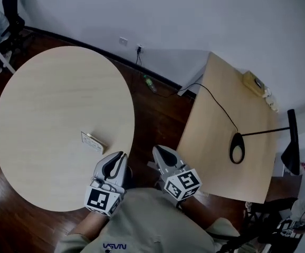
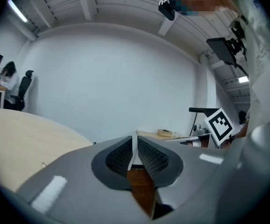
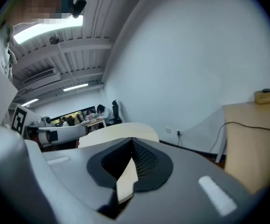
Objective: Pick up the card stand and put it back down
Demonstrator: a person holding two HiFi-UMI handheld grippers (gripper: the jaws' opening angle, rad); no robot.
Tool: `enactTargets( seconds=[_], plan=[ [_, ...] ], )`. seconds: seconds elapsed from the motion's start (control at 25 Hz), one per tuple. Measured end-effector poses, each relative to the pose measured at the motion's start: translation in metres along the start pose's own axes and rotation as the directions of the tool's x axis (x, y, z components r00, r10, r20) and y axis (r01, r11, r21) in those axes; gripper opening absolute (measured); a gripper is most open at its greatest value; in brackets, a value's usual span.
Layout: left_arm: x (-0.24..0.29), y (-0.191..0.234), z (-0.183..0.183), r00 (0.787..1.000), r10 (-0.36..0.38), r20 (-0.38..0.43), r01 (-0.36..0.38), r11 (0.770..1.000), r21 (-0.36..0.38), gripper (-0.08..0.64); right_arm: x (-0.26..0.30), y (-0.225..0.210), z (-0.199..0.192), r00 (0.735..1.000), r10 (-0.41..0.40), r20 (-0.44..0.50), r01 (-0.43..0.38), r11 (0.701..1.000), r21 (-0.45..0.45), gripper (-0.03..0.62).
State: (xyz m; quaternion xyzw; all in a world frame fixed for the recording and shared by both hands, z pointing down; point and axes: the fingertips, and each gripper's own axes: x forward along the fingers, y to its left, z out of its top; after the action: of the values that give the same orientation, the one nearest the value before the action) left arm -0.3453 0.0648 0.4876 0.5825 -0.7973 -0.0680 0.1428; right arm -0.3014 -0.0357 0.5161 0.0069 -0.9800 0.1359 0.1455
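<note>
The card stand (image 1: 93, 142) is a small flat card holder lying near the right edge of the round light-wood table (image 1: 47, 104). My left gripper (image 1: 122, 157) hovers just right of it at the table's rim, apart from it. In the left gripper view its jaws (image 2: 136, 143) are together, with nothing between them. My right gripper (image 1: 156, 151) hangs over the dark floor between the two tables. In the right gripper view its jaws (image 3: 132, 146) are also shut and empty.
A rectangular wooden desk (image 1: 216, 115) stands to the right with a black lamp (image 1: 237, 147), its cable and a small yellowish box (image 1: 254, 83). A green bottle (image 1: 150, 83) lies on the floor by the wall. An office chair (image 1: 10, 9) stands far left.
</note>
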Motion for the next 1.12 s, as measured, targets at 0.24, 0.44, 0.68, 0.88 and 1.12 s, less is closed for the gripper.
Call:
enactTargets(
  seconds=[0.24,0.44,0.68,0.88,1.12],
  plan=[
    [0.038,-0.074,0.014,0.981,-0.193,-0.011,0.193,0.979,0.06,0.005,-0.099,-0.048,0.028,0.965,-0.243,0.1,0.24,0.97,0.037,0.0],
    [0.049,-0.143,0.017,0.96,-0.282,0.006,0.279,0.953,0.117,0.005,-0.19,-0.061,0.043,0.905,-0.376,0.199,0.374,0.926,0.05,0.0],
    [0.027,-0.232,0.011,0.939,-0.345,-0.006,0.339,0.921,0.191,0.003,-0.285,-0.047,0.039,0.858,-0.434,0.275,0.437,0.898,0.051,0.0],
    [-0.011,-0.311,-0.014,0.939,-0.343,-0.028,0.34,0.91,0.237,0.003,-0.352,-0.031,0.01,0.87,-0.412,0.272,0.419,0.907,0.036,0.0],
    [-0.053,-0.354,-0.043,0.955,-0.291,-0.047,0.293,0.92,0.26,0.003,-0.416,-0.027,-0.021,0.86,-0.434,0.268,0.432,0.899,0.068,0.0]
  ],
)
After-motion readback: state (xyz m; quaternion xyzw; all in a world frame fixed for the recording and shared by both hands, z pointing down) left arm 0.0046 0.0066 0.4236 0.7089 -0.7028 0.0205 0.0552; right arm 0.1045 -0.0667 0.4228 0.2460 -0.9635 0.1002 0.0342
